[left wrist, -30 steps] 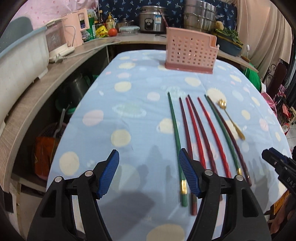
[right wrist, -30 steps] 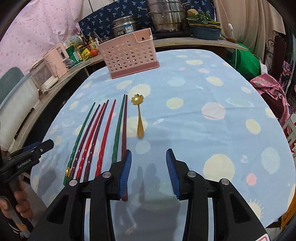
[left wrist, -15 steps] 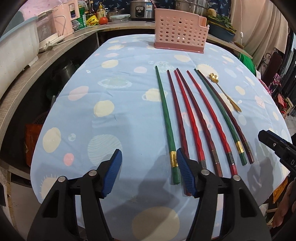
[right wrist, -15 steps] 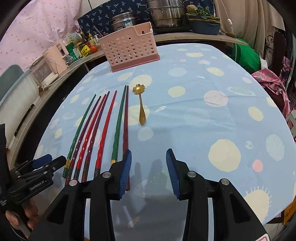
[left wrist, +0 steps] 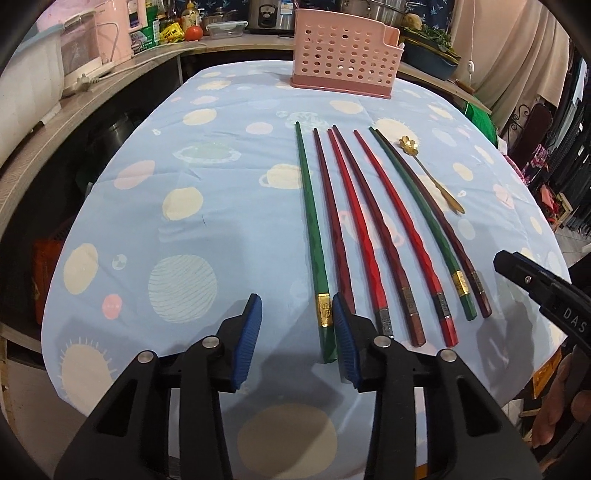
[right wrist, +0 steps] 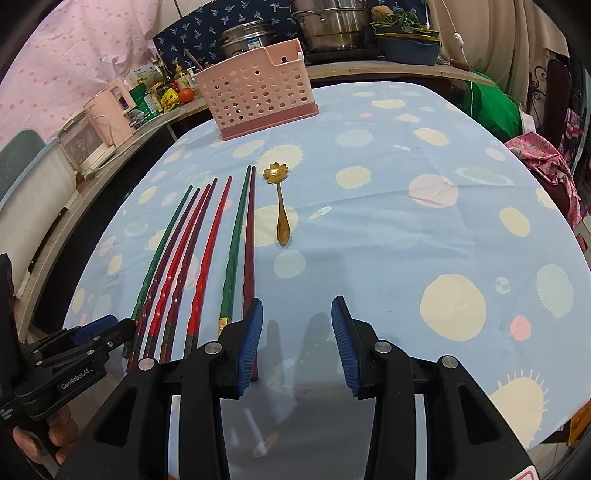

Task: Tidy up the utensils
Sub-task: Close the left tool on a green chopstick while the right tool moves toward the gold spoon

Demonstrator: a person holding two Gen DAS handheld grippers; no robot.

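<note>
Seven chopsticks (left wrist: 369,229) fanned, red, maroon, green.

1. A table (left wrist: 221,229) wears a light blue cloth with pale yellow and pink spots.
2. A wooden counter (left wrist: 55,122) runs past the tabletop's far and left edges.
3. The counter carries a pink kettle (right wrist: 114,107), bottles (left wrist: 177,22) and steel pots (right wrist: 332,26).
4. A pink dotted curtain (right wrist: 74,55) hangs at the left.
5. Beige drapes (left wrist: 517,48) hang at the right, possibly over a window.
</note>
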